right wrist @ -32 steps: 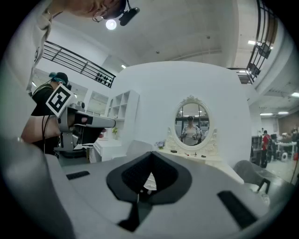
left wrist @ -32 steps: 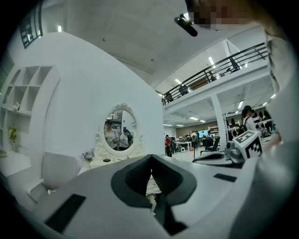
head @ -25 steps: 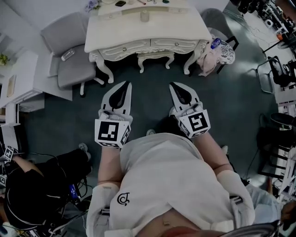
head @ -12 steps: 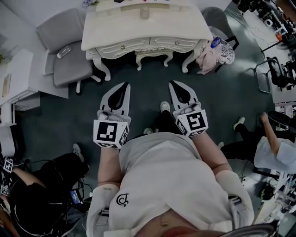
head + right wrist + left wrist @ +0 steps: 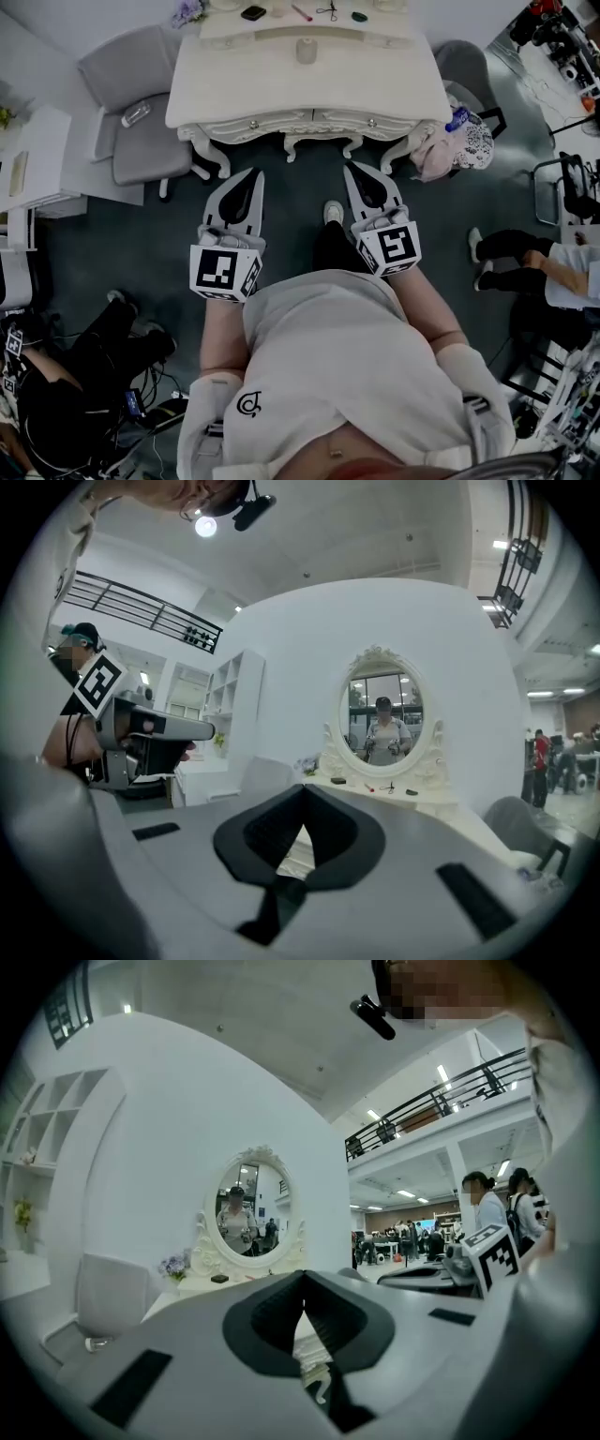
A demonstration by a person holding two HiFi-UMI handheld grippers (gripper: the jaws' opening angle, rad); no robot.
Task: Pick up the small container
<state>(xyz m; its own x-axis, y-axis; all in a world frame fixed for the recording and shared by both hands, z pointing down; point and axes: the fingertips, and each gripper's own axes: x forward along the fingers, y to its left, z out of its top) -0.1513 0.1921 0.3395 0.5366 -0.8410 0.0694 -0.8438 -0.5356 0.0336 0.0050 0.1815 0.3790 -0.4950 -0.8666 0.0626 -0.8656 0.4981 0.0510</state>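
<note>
Head view: the small cream cylindrical container (image 5: 306, 51) is seen upright at the upper centre of the frame, on the white carved dressing table (image 5: 234, 89), well apart from both grippers. The left gripper (image 5: 254, 174) and right gripper (image 5: 349, 171) are held with jaws pressed together, nothing between them. Unless the jaws are spread before the reach, the smooth, rounded container could be toppled or rolled across the smooth painted top.

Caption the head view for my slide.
Shut grey left gripper and right gripper face an ornate white dressing table bearing a small pale container, untouched.
</note>
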